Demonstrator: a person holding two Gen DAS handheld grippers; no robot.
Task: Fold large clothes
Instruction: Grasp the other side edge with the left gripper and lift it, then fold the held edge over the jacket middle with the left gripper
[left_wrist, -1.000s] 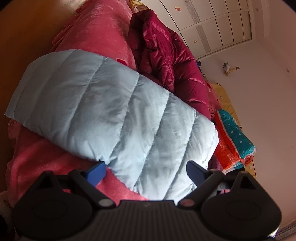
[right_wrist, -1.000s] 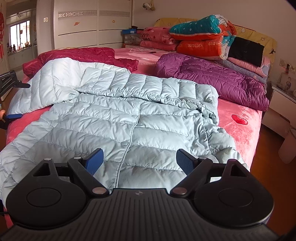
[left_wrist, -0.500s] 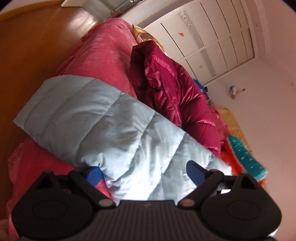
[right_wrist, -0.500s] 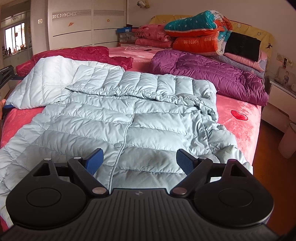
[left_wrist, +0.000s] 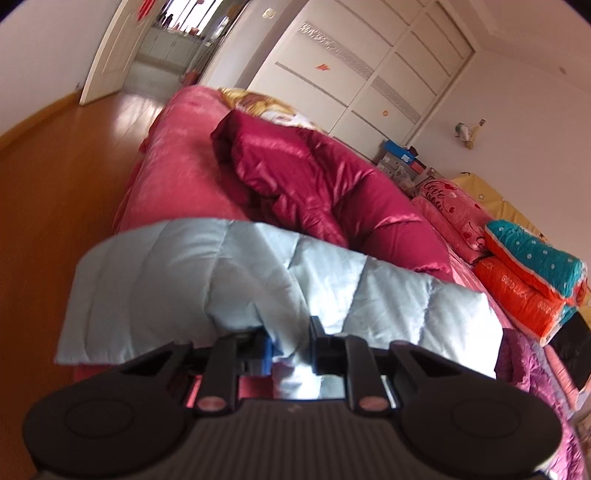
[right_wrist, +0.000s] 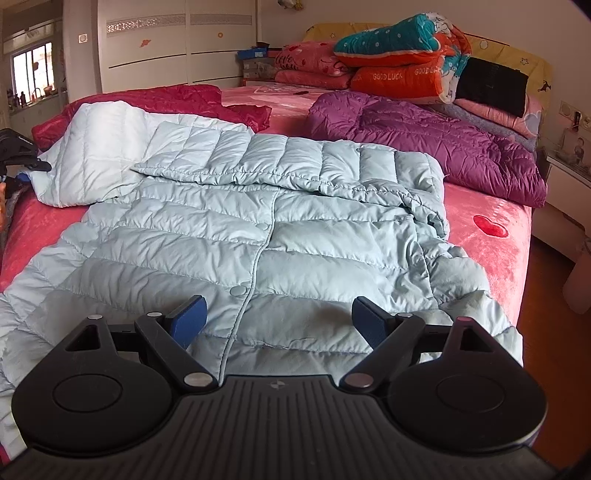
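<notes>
Left gripper (left_wrist: 290, 345), jaws wide a sec ago, now closing on the jacket (right_wrist: 258, 236) sleeve edge, lifted. Right gripper (right_wrist: 279, 319) fingers apart, holding nothing. Pale blue quilted jacket lies flat on pink bed (right_wrist: 491, 229), buttoned.

"GOOD LUCK" on orange quilt (right_wrist: 397, 79), "Love" on pink pillow (left_wrist: 448, 205)
</notes>
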